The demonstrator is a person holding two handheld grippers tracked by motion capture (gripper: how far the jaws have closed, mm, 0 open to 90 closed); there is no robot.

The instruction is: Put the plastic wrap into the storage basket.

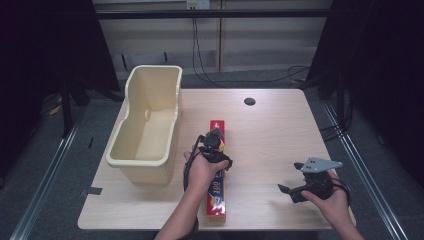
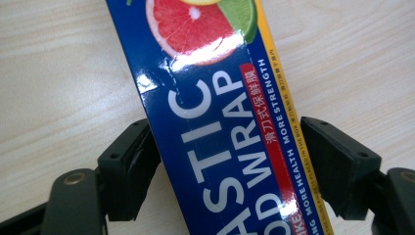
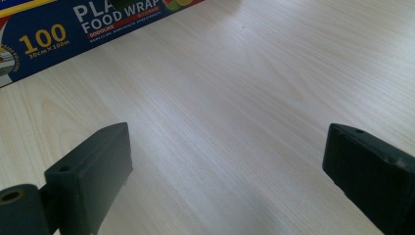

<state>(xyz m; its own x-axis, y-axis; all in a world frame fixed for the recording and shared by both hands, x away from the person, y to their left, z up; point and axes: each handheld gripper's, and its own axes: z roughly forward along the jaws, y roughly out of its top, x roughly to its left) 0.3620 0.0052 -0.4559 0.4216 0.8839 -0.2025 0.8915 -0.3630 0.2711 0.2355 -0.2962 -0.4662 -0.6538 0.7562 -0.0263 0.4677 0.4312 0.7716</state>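
A long blue and red plastic food wrap box [image 1: 218,199] lies flat on the wooden table [image 1: 280,130], running front to back near the middle. My left gripper [image 1: 215,138] reaches down over its far half. In the left gripper view both black jaws press against the long sides of the box [image 2: 220,122], so my left gripper [image 2: 227,161] is shut on it. The box still rests on the table. My right gripper [image 1: 292,178] hovers at the front right, open, with bare table between its jaws [image 3: 227,166]. The box's end [image 3: 58,34] lies off to its left.
A cream plastic basin [image 1: 150,70], with nothing inside, stands at the table's left side close to the box. A small dark round hole [image 1: 249,101] sits near the table's far edge. Cables trail on the floor behind the table.
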